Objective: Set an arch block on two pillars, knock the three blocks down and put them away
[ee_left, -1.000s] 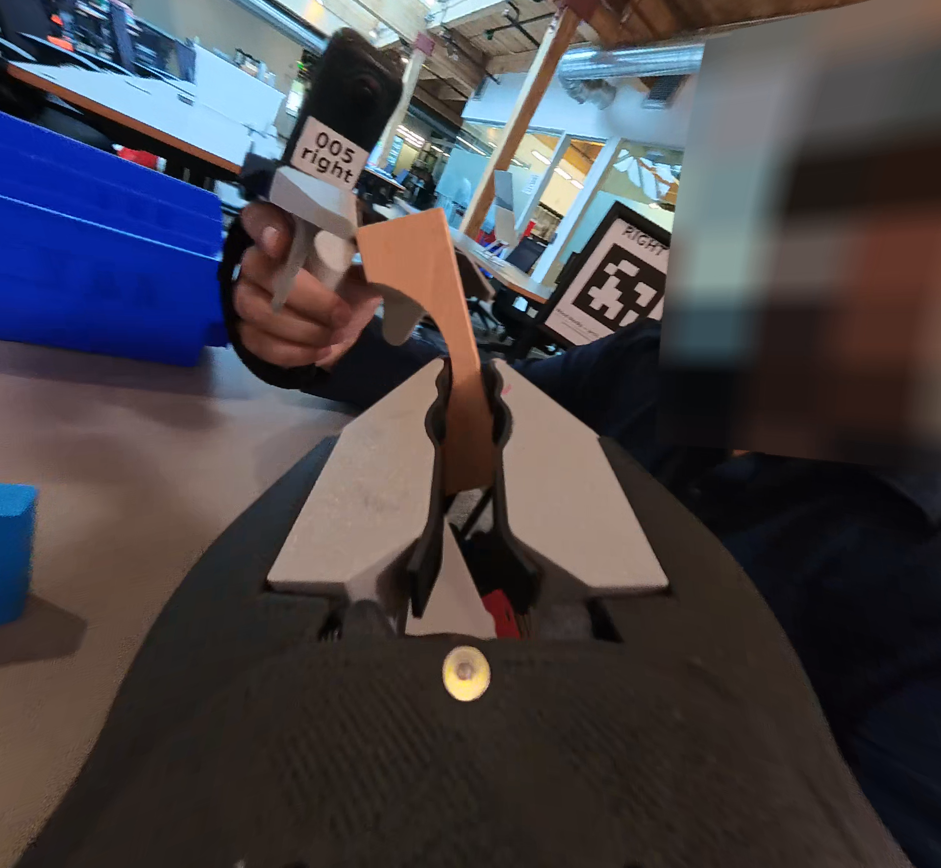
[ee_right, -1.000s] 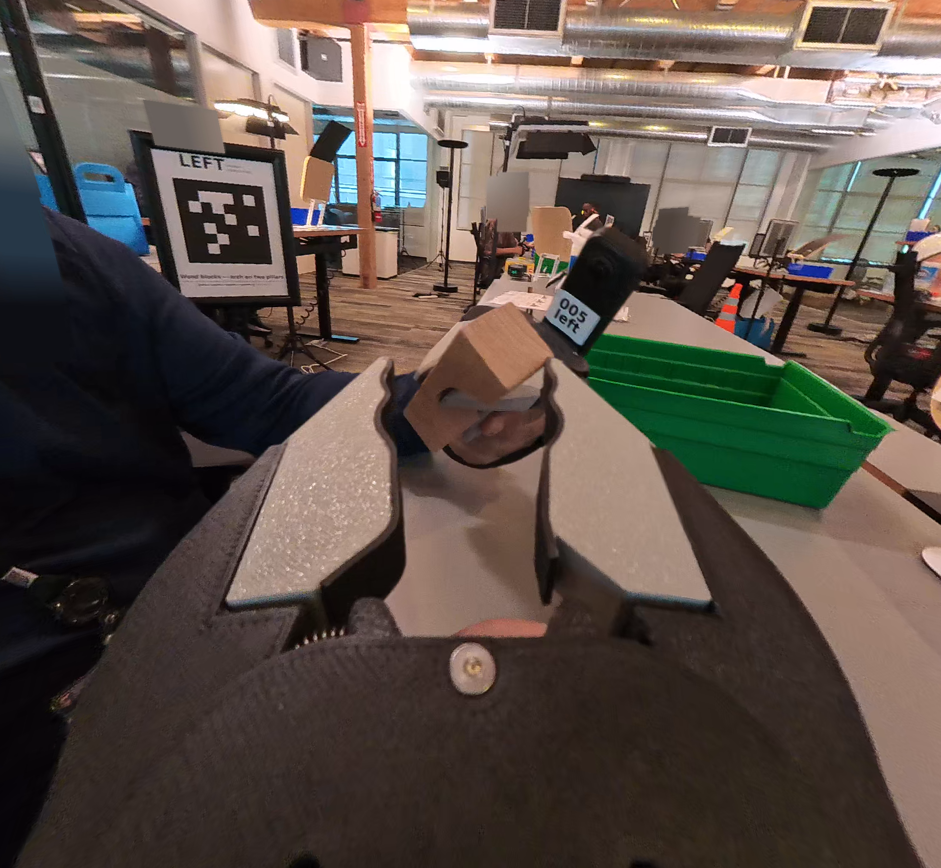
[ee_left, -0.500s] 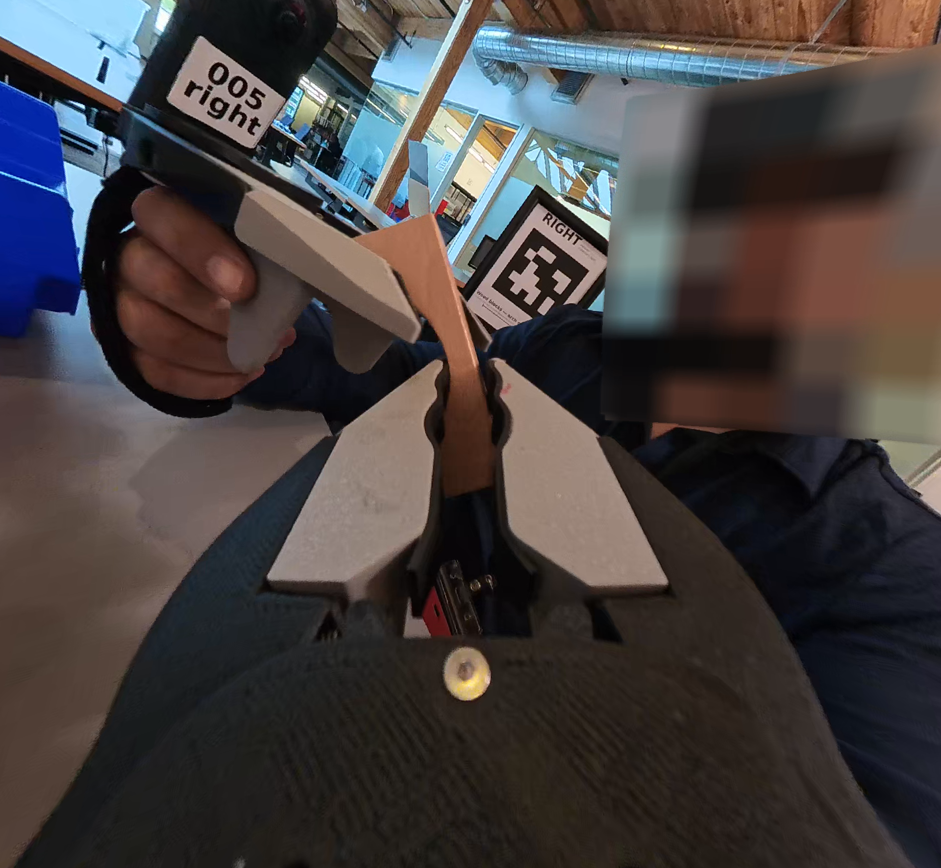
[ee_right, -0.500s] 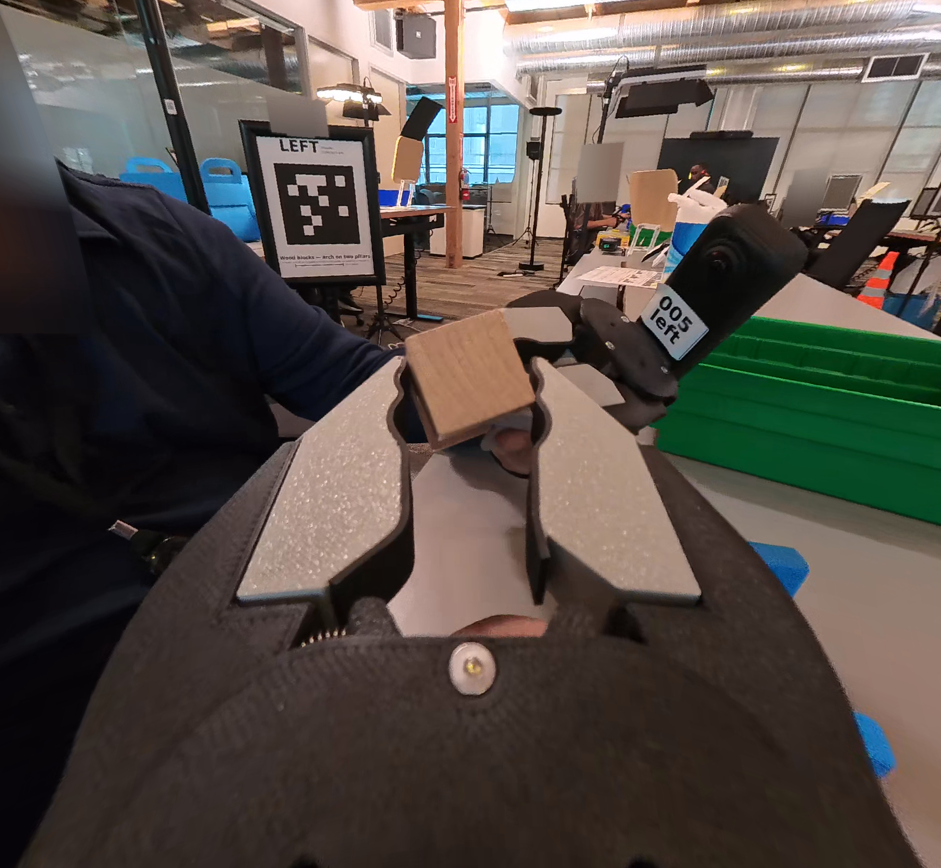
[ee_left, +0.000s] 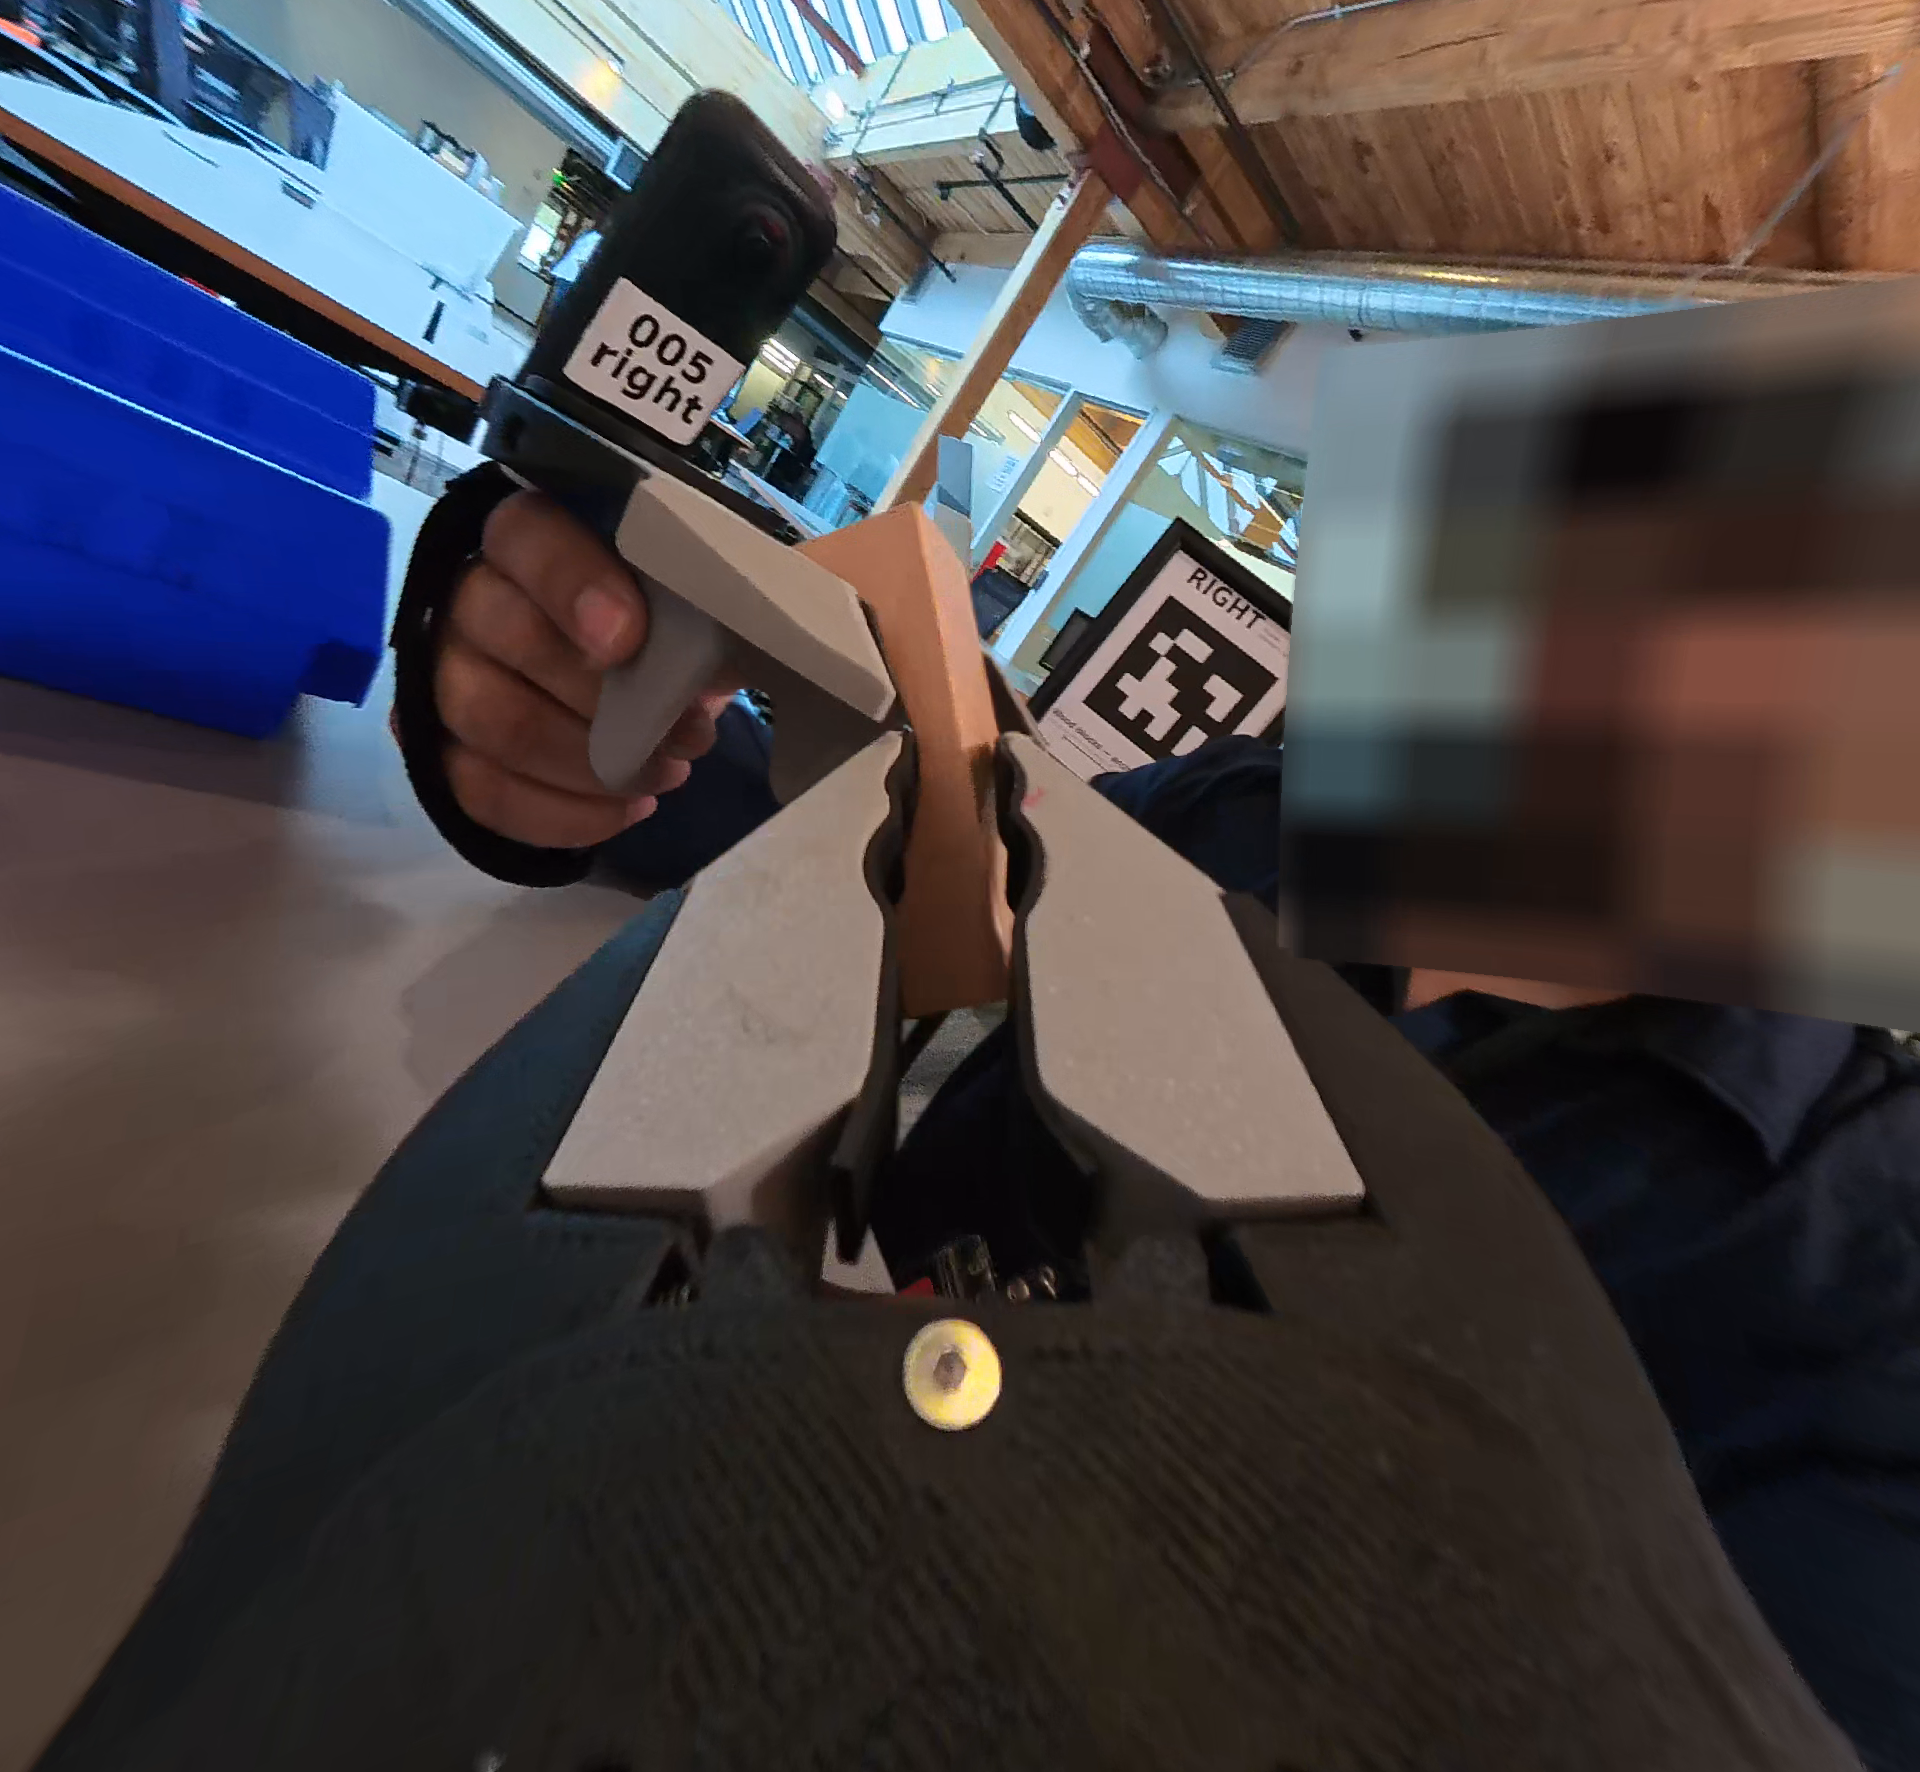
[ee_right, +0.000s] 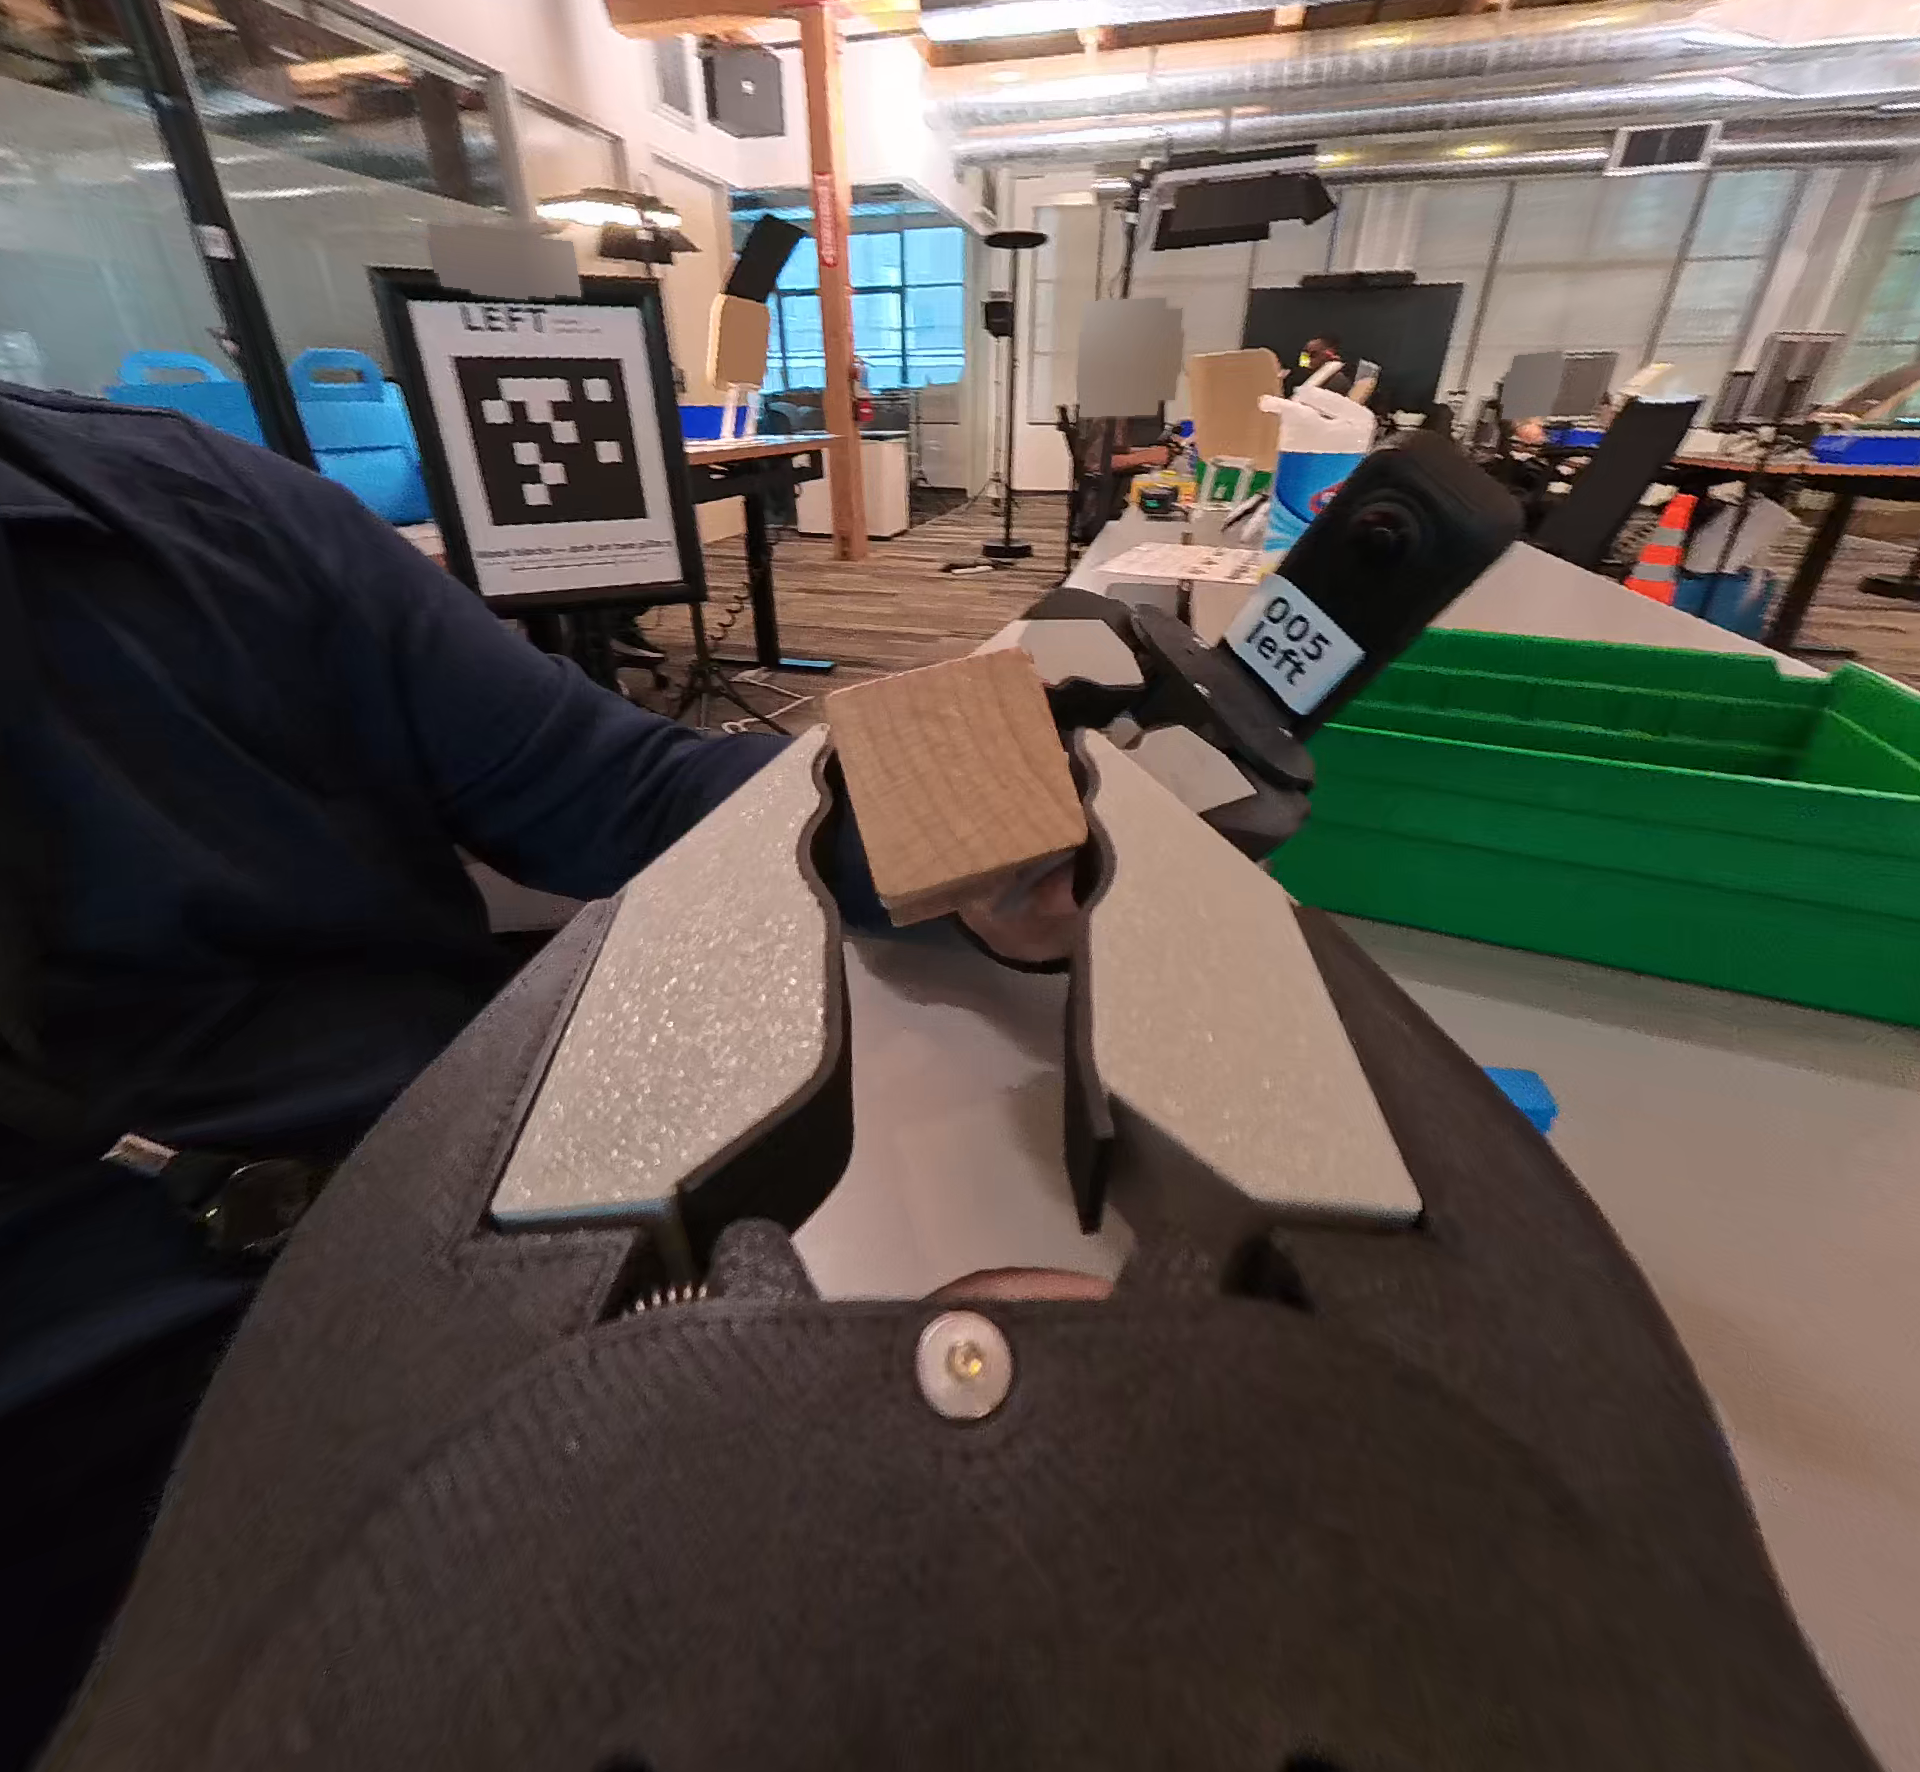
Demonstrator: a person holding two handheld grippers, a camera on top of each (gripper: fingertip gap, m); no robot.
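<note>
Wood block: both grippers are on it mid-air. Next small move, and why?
Probably open the left gripper and back it off. Its fingers clamp the thin edge of the wood block, while the right gripper has closed around the block's wide faces from the other side. With both on one block held clear of the table, the handover seems to lack only the release.

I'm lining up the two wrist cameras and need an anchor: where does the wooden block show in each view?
Left wrist view: wooden block just above centre, edge-on, clamped between the left gripper's pads.
Right wrist view: same block just above centre, broad face toward the camera, between the right gripper's fingertips.
Shared landmark: the grey table.
</note>
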